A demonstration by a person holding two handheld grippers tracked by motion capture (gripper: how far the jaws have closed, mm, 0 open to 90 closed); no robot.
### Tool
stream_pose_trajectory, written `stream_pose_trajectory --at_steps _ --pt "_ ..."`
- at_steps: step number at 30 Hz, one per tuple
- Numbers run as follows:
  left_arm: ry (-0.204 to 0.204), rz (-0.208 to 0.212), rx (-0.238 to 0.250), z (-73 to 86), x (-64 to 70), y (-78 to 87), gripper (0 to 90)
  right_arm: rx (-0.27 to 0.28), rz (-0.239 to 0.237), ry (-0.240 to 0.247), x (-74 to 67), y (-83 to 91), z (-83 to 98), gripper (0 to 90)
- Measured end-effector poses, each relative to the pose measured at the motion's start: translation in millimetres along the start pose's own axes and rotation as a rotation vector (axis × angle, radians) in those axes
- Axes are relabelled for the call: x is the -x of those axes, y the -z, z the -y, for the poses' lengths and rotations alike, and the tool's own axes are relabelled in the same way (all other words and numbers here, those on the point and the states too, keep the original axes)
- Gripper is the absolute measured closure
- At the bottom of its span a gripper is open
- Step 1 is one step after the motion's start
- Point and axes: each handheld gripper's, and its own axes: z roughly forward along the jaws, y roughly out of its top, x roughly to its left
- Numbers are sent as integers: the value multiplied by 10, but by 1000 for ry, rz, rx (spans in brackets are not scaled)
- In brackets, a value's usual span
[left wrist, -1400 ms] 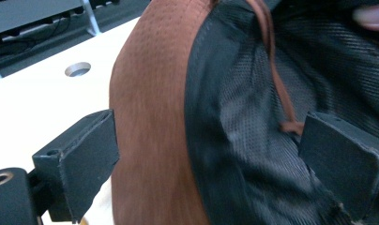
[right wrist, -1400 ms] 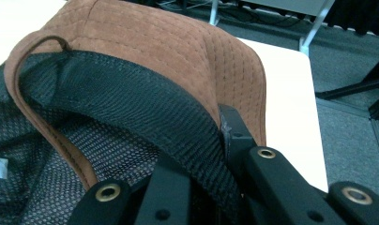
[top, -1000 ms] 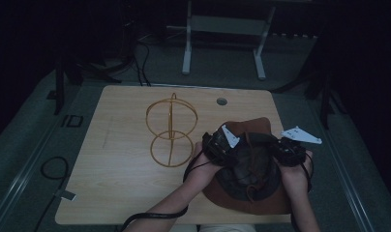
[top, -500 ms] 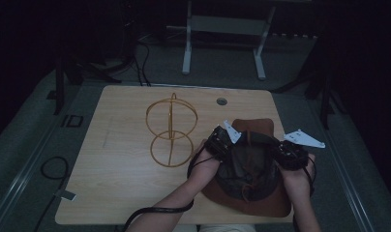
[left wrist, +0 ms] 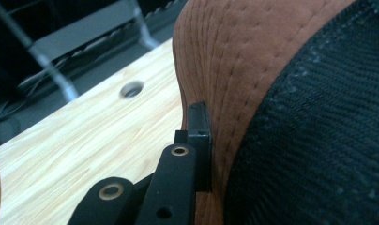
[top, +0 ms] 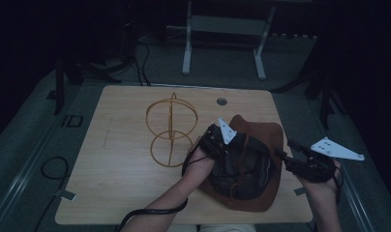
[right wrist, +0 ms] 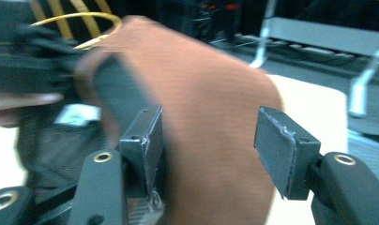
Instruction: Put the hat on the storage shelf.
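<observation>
The brown hat point(top: 254, 164) lies crown-down on the near right part of the table point(top: 116, 159), w/ a gold wire stand point(top: 170, 129) just to its left. The left gripper point(top: 218, 140) is clamped on the hat's left brim (one pad pressed to the stitched edge in the left gripper view). The right gripper point(top: 293, 153), at the hat's right side, has just been opening; its jaws stand apart w/ the brim between them, pads not pressing.

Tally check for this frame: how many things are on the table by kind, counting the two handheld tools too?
Hats: 1, the brown hat with a dark lining, lying crown-down.
Wire stands: 1, the gold wire stand made of rings, beside the hat.
Handheld tools: 2, the left tool clamped on the hat's brim, the right tool with its jaws apart at the brim's other side.
Total: 4.
</observation>
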Motion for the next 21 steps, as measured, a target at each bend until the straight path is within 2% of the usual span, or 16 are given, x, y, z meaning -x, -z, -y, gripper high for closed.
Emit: stream_pose_trajectory --at_steps 2,3,4,5,7,8,9,11,12,14,15,16,18,19,20,21 --pt "0 22 30 15 -10 73 874 8 22 -8 60 32 -1 418" --pt "0 22 30 15 -10 73 874 8 22 -8 60 32 -1 418" --pt "-18 51 59 45 -29 171 874 8 43 -15 125 54 1 419" --pt "-18 81 77 65 -44 207 874 -10 90 -22 288 67 24 439" --pt "-21 106 102 112 -63 280 873 -25 95 -46 413 50 64 443" --pt "-31 140 123 138 -77 315 873 -37 94 -50 461 27 88 448" --pt "-43 154 138 162 -86 345 873 -50 86 -50 495 -2 112 453" --pt "-58 212 186 204 -126 393 873 -73 62 -48 519 -66 153 453" --pt "-66 223 201 214 -145 412 873 -86 45 -42 510 -100 168 453" --pt "-70 279 249 225 -197 447 873 -97 4 -37 473 -168 185 460" --pt "-78 281 254 218 -212 463 872 -103 -12 -33 449 -201 186 460" --pt "-81 307 266 211 -233 479 872 -102 -22 -24 419 -230 182 461" --pt "-104 331 297 199 -253 511 872 -104 -56 -15 354 -280 161 461" --pt "-109 360 323 196 -264 528 872 -97 -71 -14 318 -301 149 461" --pt "-109 360 323 196 -264 528 872 -97 -71 -14 318 -301 149 461" --pt "-135 389 368 183 -260 561 872 -95 -94 -11 277 -323 139 461"
